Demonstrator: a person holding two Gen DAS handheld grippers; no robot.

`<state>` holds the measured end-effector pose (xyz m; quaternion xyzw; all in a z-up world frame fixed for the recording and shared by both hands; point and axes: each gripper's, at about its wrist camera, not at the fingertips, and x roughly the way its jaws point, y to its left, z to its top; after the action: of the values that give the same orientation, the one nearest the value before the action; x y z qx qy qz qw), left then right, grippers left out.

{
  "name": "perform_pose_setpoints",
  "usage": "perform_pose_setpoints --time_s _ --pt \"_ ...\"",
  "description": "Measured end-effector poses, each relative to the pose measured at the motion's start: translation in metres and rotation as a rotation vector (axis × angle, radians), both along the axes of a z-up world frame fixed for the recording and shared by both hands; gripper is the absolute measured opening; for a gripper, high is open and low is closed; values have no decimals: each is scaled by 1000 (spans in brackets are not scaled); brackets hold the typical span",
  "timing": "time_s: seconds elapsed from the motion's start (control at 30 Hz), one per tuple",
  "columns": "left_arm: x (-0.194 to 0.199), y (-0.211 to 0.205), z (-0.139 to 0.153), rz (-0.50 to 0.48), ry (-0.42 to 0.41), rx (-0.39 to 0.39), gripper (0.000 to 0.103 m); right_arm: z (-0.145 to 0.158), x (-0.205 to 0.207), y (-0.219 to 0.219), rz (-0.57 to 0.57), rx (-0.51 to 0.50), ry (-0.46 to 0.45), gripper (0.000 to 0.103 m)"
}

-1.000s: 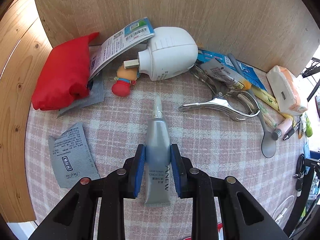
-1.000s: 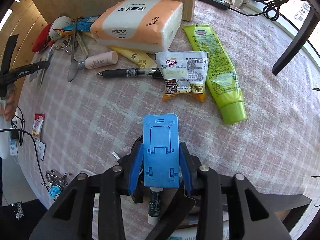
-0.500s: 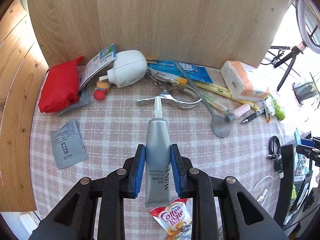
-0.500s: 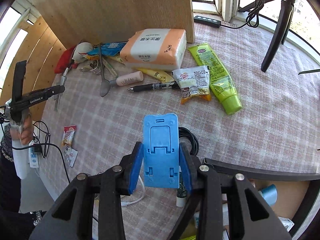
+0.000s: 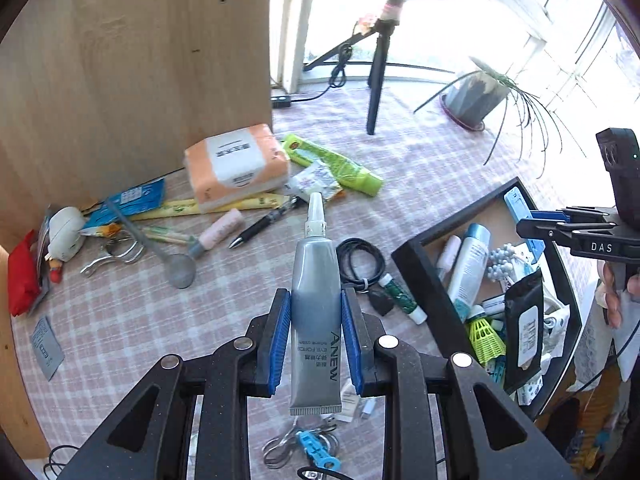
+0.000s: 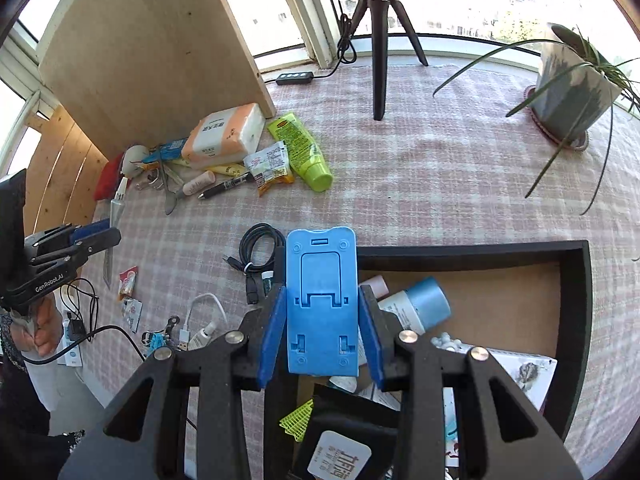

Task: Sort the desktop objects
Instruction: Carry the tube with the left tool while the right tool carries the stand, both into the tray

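Left gripper (image 5: 316, 340): blue pads pinch a grey squeeze tube with white nozzle (image 5: 316, 312), lower centre, held above the pink checked tablecloth (image 5: 420, 168).
Right gripper (image 6: 322, 332): clamped on a blue plastic folding phone stand (image 6: 322, 300), centre frame, over the black-rimmed tray (image 6: 472, 249).
Left view only: yellow shuttlecock (image 5: 486, 336) inside the tray, right of frame.
Right view only: the tray's bare brown floor.
Far: orange-and-white tissue pack (image 6: 224, 134), lime-green tube (image 6: 302, 150), upper left.
Cut off: the tray's near edge, behind the gripper.
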<state>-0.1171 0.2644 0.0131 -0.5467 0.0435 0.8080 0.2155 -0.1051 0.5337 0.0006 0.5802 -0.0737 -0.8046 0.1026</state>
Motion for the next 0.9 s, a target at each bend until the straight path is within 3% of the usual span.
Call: perform_pose_setpoints --time_s 0.3,0.6,0.67,0.7,0.73,0.77,0.9 --pt "14 112 -10 -158 -40 25 24 -3 44 88 -171 29 -8 35" --pt "28 161 -13 -248 -52 24 24 -7 67 127 -265 35 -11 35" --pt "30 168 -13 -270 -65 27 31 -8 68 130 -270 36 -10 36" --pt "32 170 -13 -266 -69 12 54 -8 68 129 -262 32 -8 37" --pt "33 169 -12 -261 -59 13 64 -8 67 128 -260 35 -16 47" --pt "34 166 -9 -255 -41 17 63 -7 67 127 -261 41 -14 59" --pt "34 148 0 -231 -47 22 61 -2 63 115 -239 33 6 61"
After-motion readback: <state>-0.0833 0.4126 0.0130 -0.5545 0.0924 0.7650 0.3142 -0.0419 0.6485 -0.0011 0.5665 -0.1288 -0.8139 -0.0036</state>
